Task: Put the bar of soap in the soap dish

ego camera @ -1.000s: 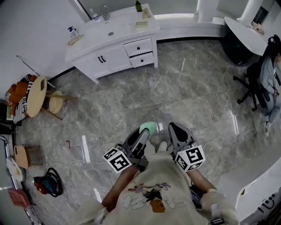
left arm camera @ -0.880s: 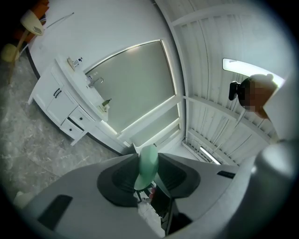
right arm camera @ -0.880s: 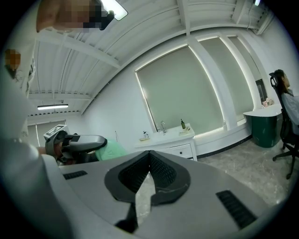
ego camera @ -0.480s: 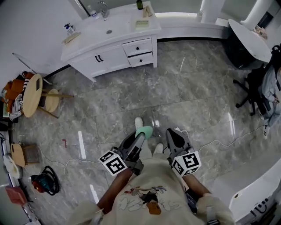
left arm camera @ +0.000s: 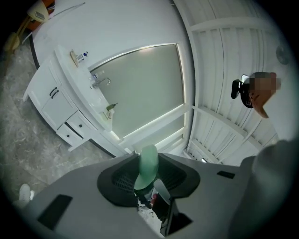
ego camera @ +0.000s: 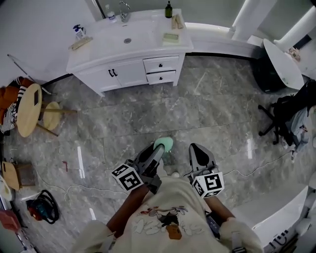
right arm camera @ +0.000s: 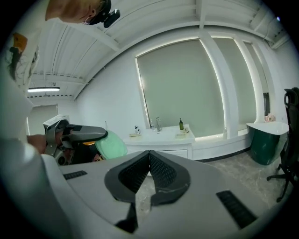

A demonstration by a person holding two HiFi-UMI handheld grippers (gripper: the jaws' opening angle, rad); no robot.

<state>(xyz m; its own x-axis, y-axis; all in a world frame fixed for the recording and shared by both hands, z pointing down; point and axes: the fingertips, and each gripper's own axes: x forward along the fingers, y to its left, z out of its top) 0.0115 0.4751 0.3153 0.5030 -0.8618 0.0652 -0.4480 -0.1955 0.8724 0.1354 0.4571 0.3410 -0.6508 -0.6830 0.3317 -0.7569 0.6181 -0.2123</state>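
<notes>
A pale green bar of soap (ego camera: 163, 144) sticks out from between the jaws of my left gripper (ego camera: 158, 149), which is shut on it and held level above the marble floor. In the left gripper view the soap (left arm camera: 147, 165) stands on edge between the dark pads. My right gripper (ego camera: 197, 151) is beside it, with its jaws together and nothing in them (right arm camera: 149, 156). The right gripper view also shows the soap (right arm camera: 112, 144). Far ahead, on the white vanity (ego camera: 123, 66), lies a small pale rectangular dish (ego camera: 171, 36), which looks like the soap dish.
The vanity carries a sink, a faucet (ego camera: 123, 9), a dark bottle (ego camera: 169, 10) and a pump bottle (ego camera: 79, 31). A round wooden table (ego camera: 29, 109) and stool stand at the left. A dark bin (ego camera: 266, 74) and an office chair (ego camera: 284, 121) are at the right. A cable (ego camera: 64, 190) lies on the floor.
Both grippers have moved forward together across the floor toward the vanity, the soap still in the left one. The vanity now sits more in the middle of the head view.
</notes>
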